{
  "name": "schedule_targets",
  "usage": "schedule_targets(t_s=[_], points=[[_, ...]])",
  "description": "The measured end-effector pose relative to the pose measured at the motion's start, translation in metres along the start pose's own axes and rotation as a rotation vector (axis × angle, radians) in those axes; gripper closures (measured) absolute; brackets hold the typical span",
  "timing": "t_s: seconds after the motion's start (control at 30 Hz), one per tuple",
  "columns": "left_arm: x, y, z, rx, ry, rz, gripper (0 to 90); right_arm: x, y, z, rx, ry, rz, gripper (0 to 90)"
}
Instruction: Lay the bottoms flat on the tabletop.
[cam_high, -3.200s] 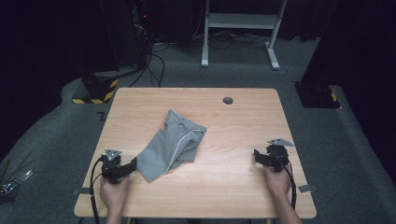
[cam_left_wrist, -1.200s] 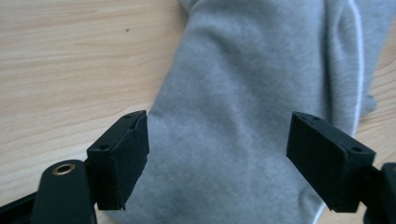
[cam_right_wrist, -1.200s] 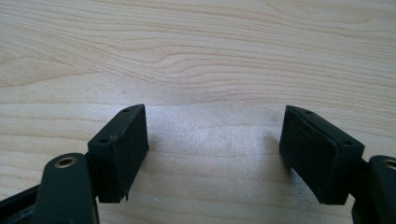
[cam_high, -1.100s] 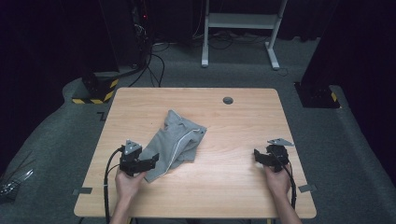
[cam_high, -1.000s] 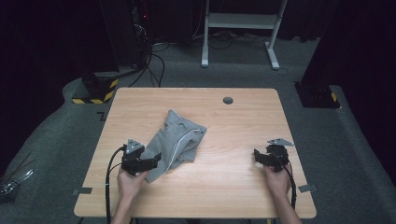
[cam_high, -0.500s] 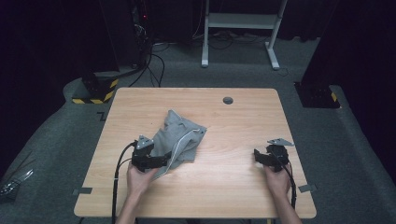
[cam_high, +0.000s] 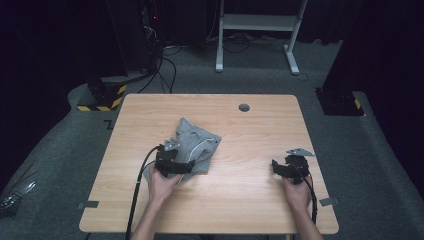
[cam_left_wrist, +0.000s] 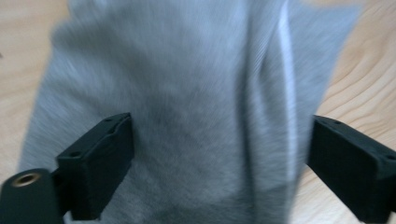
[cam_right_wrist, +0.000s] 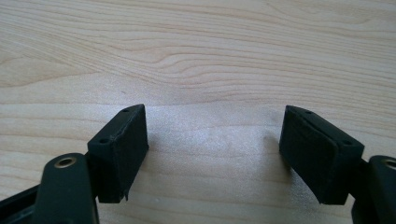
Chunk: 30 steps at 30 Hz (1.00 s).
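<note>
2 grippers are showing: the left gripper (cam_high: 172, 164) is hovering with released fingers over the grey cloth (cam_high: 195, 145) lying mid-frame on the bench (cam_high: 260, 130); the right gripper (cam_high: 290, 167), lower right, is staying released.

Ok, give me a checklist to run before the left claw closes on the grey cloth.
1. Left claw open: ok, its jaws stand wide apart.
2. Grey cloth between the jaws: ok, fabric spans the gap in the left gripper view.
3. Jaws low enough to pinch fabric rather than air: cannot tell, that view is blurred.
4. Right claw out of the way: ok, open over bare table, apart from the cloth in the high view.
5. Cloth free of other things: ok, nothing lies on it.
6. How many layers would be caught: cannot tell, the cloth is crumpled.
</note>
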<state>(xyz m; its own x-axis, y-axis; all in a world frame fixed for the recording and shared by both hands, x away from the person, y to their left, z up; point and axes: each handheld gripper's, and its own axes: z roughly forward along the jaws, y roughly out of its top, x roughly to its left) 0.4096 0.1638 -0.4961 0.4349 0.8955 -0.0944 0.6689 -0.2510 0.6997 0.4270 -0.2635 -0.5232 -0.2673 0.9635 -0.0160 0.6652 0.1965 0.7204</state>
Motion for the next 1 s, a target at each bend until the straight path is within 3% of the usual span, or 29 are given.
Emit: schedule_targets(t_s=[0.17,0.3,0.47,0.53,0.63,0.73,0.83,1.0], points=[[-0.002,-0.005,0.013,0.055,0.047,0.037,9.7,0.0,0.0,0.0,0.0,0.0,0.001,23.7],[-0.002,-0.007,0.016,0.061,0.056,0.047,13.0,0.0,0.0,0.0,0.0,0.0,0.001,23.8],[-0.004,-0.008,0.016,0.061,0.087,0.08,26.0,0.0,0.0,0.0,0.001,0.0,0.0,23.8],[-0.005,-0.007,0.015,0.058,0.082,0.094,33.3,0.0,0.0,0.0,0.0,0.001,-0.002,23.8],[-0.009,-0.006,0.015,0.047,0.075,0.118,53.9,0.0,0.0,0.0,0.0,0.001,-0.002,23.8],[-0.013,-0.003,0.015,0.052,0.069,0.139,67.4,0.0,0.0,0.0,0.001,0.001,-0.002,23.8],[-0.015,-0.002,0.013,0.036,0.032,0.118,72.9,0.0,0.0,0.0,0.001,0.001,0.0,23.7],[-0.025,0.001,0.009,-0.016,-0.016,0.133,75.0,0.0,0.0,0.0,0.001,0.001,-0.002,23.8]])
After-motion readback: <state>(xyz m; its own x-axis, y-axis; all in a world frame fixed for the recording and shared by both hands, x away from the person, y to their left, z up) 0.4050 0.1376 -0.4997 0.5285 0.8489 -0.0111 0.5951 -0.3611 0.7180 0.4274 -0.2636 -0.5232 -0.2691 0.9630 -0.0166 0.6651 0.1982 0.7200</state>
